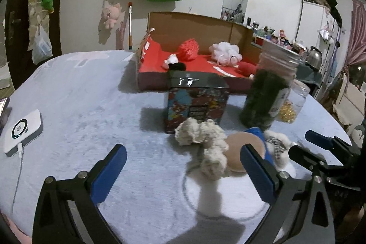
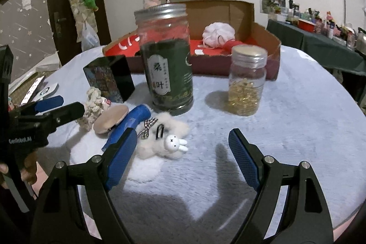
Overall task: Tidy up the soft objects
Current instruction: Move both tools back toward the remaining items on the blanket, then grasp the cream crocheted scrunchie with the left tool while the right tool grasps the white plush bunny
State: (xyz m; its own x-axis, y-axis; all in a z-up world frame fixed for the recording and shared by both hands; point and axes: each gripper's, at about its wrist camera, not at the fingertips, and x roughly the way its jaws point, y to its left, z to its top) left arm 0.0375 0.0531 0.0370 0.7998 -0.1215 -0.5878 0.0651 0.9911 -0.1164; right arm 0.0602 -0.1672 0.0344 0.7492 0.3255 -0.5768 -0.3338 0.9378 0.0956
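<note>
Both grippers hover wide apart and hold nothing: the left gripper [image 1: 183,166] and the right gripper [image 2: 180,154]. The landmark is the tall glass jar of dark green tea leaves [image 2: 167,61] on the pale blue fleece-covered counter [image 2: 297,118]. Just before it lie a fluffy cream plush rabbit [image 2: 164,141], a round beige powder puff [image 2: 111,118] and a knotted cream rope toy [image 1: 205,141]. Behind it stands an open cardboard box with red lining [image 1: 196,42].

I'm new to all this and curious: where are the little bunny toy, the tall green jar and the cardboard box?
bunny toy [image 2: 175,144], right wrist view, on its white head.
tall green jar [image 2: 168,81], right wrist view, on its label.
cardboard box [image 1: 196,25], left wrist view, on its back wall.
</note>
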